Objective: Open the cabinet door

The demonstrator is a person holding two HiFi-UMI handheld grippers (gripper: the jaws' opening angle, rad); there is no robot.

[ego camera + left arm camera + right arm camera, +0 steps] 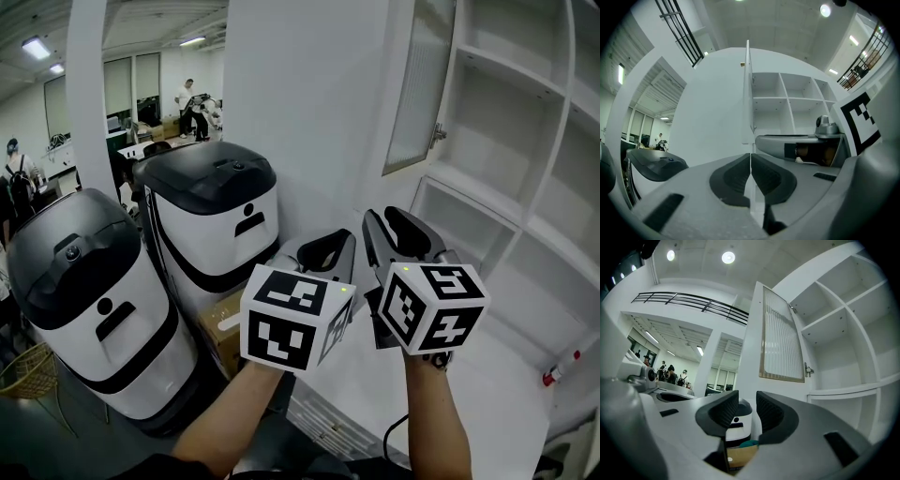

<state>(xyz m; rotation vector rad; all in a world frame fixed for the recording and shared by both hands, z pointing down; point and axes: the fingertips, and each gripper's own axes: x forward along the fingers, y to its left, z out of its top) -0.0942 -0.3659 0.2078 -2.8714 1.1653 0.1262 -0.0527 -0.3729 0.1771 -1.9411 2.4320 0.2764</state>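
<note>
The white cabinet's door [419,89], with a ribbed glass panel, stands swung open to the left, and bare white shelves [511,122] show behind it. A small metal latch [437,134] sits on the door's inner edge. Both grippers are held level below the door and apart from it. My left gripper [325,251] is shut; in the left gripper view its pads [740,174] meet with nothing between them, and the door's edge [748,93] rises beyond. My right gripper [401,225] stands open and empty. In the right gripper view [746,405] the door [780,336] and latch [807,370] lie above and to the right.
Two white and black machines [214,220] [89,300] stand left of the cabinet with a cardboard box [225,328] between them. A white counter [487,403] runs under the shelves, bearing a red-tipped item [560,370]. People stand far back left [187,103].
</note>
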